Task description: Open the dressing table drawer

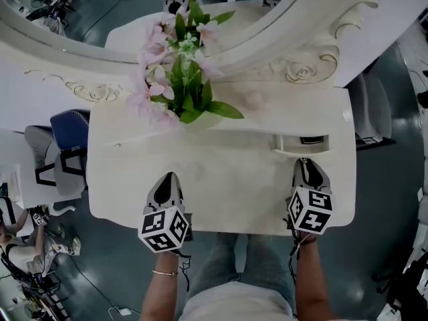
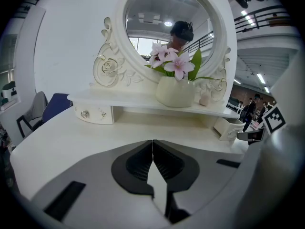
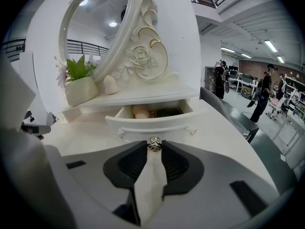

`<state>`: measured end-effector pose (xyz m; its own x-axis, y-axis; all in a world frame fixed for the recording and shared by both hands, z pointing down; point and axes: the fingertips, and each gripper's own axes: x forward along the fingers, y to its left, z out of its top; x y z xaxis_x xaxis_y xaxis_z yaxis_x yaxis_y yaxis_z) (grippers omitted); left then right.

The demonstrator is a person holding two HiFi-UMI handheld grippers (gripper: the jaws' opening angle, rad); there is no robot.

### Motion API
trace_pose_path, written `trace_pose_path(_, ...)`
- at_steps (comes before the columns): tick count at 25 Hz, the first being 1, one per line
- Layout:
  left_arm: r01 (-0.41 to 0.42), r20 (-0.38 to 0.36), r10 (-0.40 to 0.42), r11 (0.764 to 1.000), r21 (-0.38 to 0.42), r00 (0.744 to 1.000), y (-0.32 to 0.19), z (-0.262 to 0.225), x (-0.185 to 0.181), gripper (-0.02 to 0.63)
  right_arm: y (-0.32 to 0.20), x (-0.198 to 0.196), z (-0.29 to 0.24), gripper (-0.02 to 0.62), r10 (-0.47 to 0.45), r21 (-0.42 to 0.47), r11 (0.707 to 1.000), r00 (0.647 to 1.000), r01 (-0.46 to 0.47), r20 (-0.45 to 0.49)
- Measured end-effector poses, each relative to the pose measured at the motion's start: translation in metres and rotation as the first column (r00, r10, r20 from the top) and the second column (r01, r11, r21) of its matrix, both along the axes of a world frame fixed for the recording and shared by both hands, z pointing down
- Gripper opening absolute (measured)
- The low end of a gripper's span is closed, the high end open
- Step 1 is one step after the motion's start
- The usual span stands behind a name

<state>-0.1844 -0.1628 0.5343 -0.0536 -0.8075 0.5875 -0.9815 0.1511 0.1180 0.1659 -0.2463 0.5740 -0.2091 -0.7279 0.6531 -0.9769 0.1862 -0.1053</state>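
The white dressing table (image 1: pixel 221 179) carries a small right-hand drawer (image 1: pixel 301 150) that stands pulled out from under the shelf. In the right gripper view the drawer front (image 3: pixel 157 125) is close ahead, and its metal knob (image 3: pixel 154 145) sits pinched between the tips of my right gripper (image 3: pixel 154 144). A beige item (image 3: pixel 139 111) and a dark item lie inside. My right gripper (image 1: pixel 304 163) points at the drawer. My left gripper (image 1: pixel 168 176) rests over the tabletop's left half, its jaws (image 2: pixel 152 144) shut and empty. The left-hand drawer (image 2: pixel 93 113) is closed.
A vase of pink flowers (image 1: pixel 180 79) and a small pink egg-shaped object (image 1: pixel 254 100) stand on the shelf under the oval mirror (image 2: pixel 167 32). A blue chair (image 1: pixel 70 129) is left of the table. People stand far off at the right.
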Motion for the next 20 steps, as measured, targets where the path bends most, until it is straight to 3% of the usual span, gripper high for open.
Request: trace_pose_path(20, -0.013, 0.003, 0.013, 1.0, -0.001, 1.0, 0.006, -0.001, 0.008, 0.018, 0.011, 0.001, 0.0, 0.101, -0.002, -0.001, 1.0, 1.0, 0.002, 0.01)
